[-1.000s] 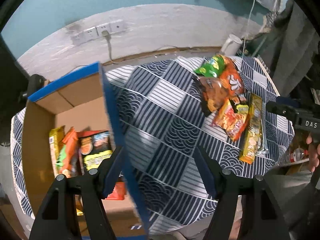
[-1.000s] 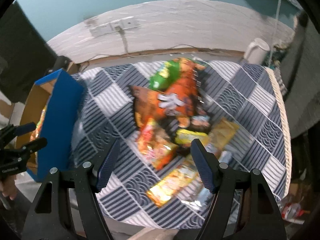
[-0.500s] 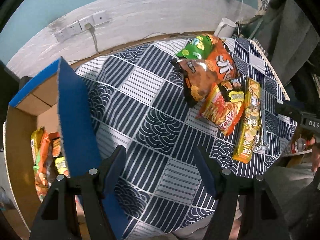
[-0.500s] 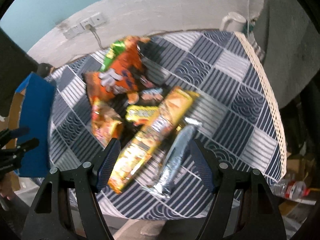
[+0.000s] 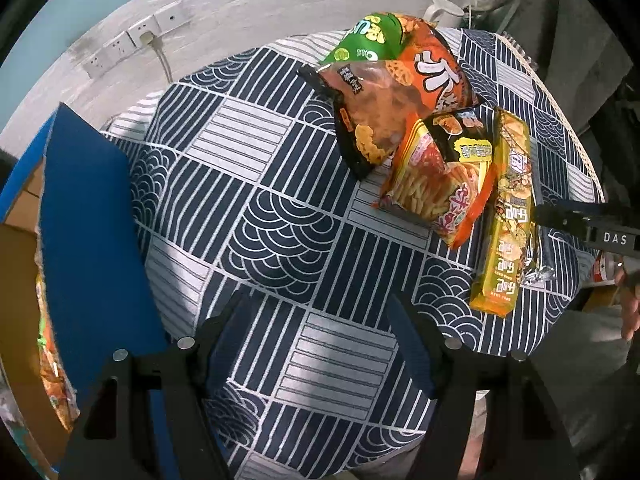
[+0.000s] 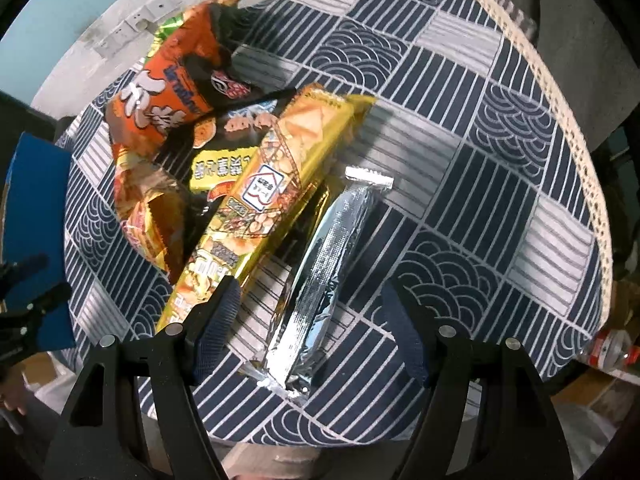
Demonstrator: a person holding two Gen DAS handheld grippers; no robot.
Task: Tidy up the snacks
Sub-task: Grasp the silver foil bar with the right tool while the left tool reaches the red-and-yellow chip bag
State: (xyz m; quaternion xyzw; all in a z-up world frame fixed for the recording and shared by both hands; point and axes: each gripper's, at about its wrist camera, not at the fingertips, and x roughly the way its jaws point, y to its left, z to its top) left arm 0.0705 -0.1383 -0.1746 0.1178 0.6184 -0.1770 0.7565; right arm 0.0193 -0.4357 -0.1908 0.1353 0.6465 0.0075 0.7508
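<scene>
My left gripper (image 5: 320, 320) hangs open over bare patterned tablecloth (image 5: 256, 168), nothing between its fingers. A snack pile lies to its right: green bag (image 5: 368, 40), orange bag (image 5: 436, 76), clear chip bag (image 5: 368, 120), orange fries bag (image 5: 436, 192), long yellow packet (image 5: 506, 216). A cardboard box with a blue flap (image 5: 92, 240) stands left, with snacks inside. My right gripper (image 6: 312, 304) is open and points down over a silver packet (image 6: 328, 264), which lies between its fingers, untouched. The yellow packet (image 6: 264, 184) lies just left of it.
The round table's lace-trimmed edge (image 6: 560, 112) curves along the right. A white kettle (image 5: 444, 10) and wall sockets (image 5: 132, 40) are at the back. A plastic bottle (image 6: 612, 348) lies on the floor beyond the edge. The left gripper (image 6: 36, 280) shows by the box flap.
Both grippers have sunk toward the table. The left one moved from over the box to over the cloth. The right one shifted from the bag pile to over the silver packet.
</scene>
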